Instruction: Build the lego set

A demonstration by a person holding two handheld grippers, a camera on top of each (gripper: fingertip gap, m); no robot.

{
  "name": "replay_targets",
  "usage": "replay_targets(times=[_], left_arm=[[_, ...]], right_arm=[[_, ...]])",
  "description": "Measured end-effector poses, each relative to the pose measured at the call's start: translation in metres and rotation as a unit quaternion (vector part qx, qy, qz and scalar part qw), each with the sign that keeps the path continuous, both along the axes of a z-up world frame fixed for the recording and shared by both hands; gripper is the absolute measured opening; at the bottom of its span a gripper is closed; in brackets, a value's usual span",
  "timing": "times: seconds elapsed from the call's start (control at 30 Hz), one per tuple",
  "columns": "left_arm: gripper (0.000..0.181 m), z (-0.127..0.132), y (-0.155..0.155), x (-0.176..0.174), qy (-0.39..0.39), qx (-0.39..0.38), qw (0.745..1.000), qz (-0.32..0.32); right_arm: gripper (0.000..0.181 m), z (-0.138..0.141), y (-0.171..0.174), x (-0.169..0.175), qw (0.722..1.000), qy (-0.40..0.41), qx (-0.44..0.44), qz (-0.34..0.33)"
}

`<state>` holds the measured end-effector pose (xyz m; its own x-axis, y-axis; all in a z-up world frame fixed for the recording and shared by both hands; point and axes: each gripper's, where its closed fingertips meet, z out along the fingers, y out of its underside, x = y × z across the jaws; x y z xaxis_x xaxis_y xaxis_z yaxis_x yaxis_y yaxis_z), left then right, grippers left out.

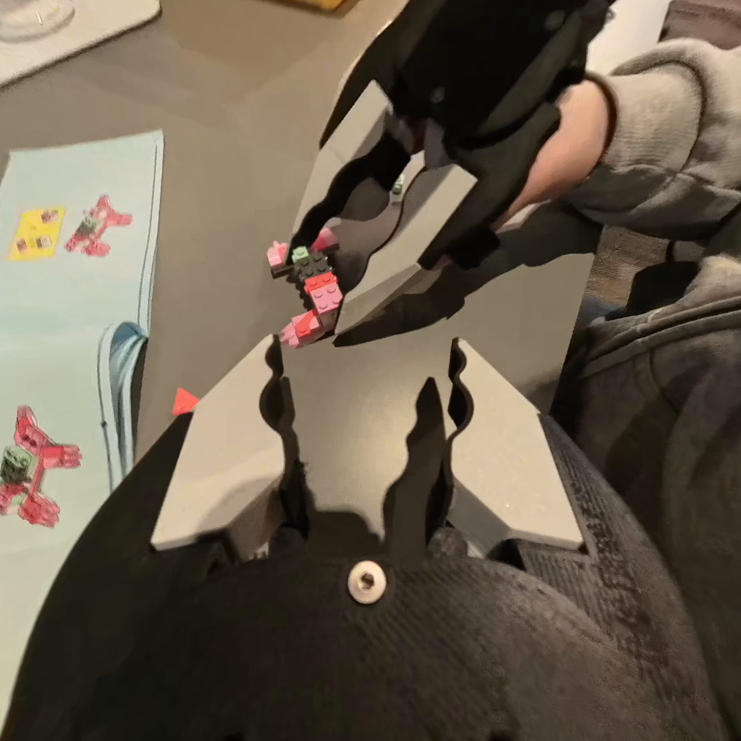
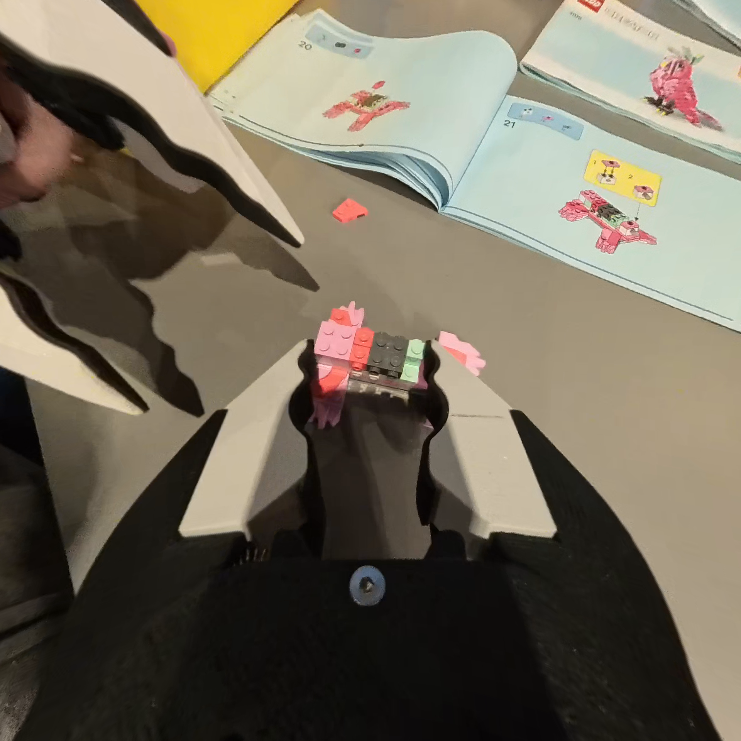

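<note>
A small lego model (image 2: 369,355) of pink, red, black and pale green bricks is clamped between my right gripper's fingers. My right gripper (image 2: 369,345) is shut on it, low over the grey table; I cannot tell whether the model touches the table. In the left wrist view the model (image 1: 316,288) sits in the right gripper (image 1: 314,296) just beyond my left fingertips. My left gripper (image 1: 365,345) is open and empty, its left fingertip close to the model's pink end. It also shows at the left of the right wrist view (image 2: 220,324). A loose red wedge plate (image 2: 349,209) lies on the table (image 1: 184,401).
An open pale blue instruction booklet (image 2: 401,100) lies beyond the model, also on the left in the left wrist view (image 1: 60,280). A second booklet (image 2: 641,60) and a yellow box (image 2: 216,32) lie farther back. A grey sleeve (image 1: 661,140) holds the right gripper. A small green piece (image 1: 397,187) lies behind it.
</note>
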<state>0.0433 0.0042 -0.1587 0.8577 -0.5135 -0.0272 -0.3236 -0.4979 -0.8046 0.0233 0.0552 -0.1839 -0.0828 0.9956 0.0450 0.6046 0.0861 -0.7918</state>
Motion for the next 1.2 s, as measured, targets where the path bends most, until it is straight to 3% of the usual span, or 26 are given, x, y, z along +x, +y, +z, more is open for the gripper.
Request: replay_targets(times=[0.2, 0.3, 0.37, 0.5, 0.63, 0.97, 1.13, 1.2], left_arm=[[0.085, -0.003, 0.023, 0.000, 0.156, 0.101, 0.982, -0.041], [0.085, -0.011, 0.039, -0.007, 0.272, 0.137, 0.951, -0.060], [0.075, -0.013, 0.048, -0.012, 0.341, 0.164, 0.923, -0.070], [0.057, -0.015, 0.055, -0.011, 0.410, 0.189, 0.887, -0.096], [0.040, -0.014, 0.058, -0.007, 0.441, 0.224, 0.863, -0.105], [0.036, -0.014, 0.063, -0.005, 0.517, 0.266, 0.806, -0.108], [0.035, -0.016, 0.064, -0.008, 0.507, 0.254, 0.818, -0.098], [0.035, -0.016, 0.065, -0.014, 0.504, 0.245, 0.824, -0.082]], right_arm=[[0.053, 0.010, 0.007, -0.004, 0.996, 0.004, -0.085, 0.005], [0.053, 0.011, 0.007, -0.003, 0.994, -0.005, -0.104, 0.019], [0.053, 0.013, 0.006, -0.002, 0.992, -0.007, -0.120, 0.029], [0.053, 0.015, 0.006, 0.000, 0.990, -0.007, -0.137, 0.036], [0.053, 0.016, 0.006, 0.003, 0.989, -0.006, -0.141, 0.041], [0.053, 0.013, 0.003, 0.006, 0.990, -0.014, -0.130, 0.052], [0.055, 0.017, 0.003, 0.007, 0.992, 0.001, -0.111, 0.066], [0.070, 0.027, 0.006, 0.010, 0.992, 0.036, -0.085, 0.090]])
